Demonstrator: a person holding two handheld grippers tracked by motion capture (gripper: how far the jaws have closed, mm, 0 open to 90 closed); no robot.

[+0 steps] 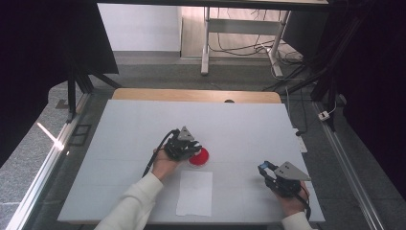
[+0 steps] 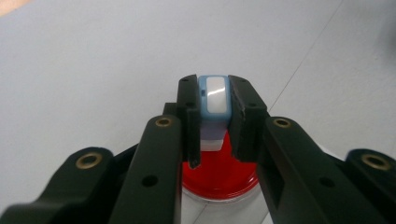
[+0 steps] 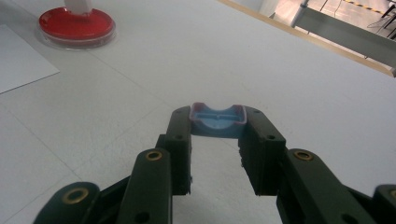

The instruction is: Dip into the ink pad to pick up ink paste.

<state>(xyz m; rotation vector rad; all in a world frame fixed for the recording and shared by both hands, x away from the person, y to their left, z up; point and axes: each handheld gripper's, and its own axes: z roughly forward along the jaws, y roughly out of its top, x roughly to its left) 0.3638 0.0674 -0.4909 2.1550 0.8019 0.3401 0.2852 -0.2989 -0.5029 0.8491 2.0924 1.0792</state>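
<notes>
left gripper (image 2: 214, 121) jaws clamp blue-white stamp (image 2: 213, 100) over red dish (image 2: 219, 175) | right gripper (image 3: 217, 135) jaws grip blue cap (image 3: 218, 120)

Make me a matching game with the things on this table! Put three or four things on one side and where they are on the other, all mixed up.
Things:
1. stamp
2. blue cap
3. white paper
4. red ink pad

Places:
A. flat on the table, near the person
B. between the right gripper's jaws
C. under the stamp
D. between the left gripper's jaws

Pairs: 1-D, 2-B, 3-A, 4-C
</notes>
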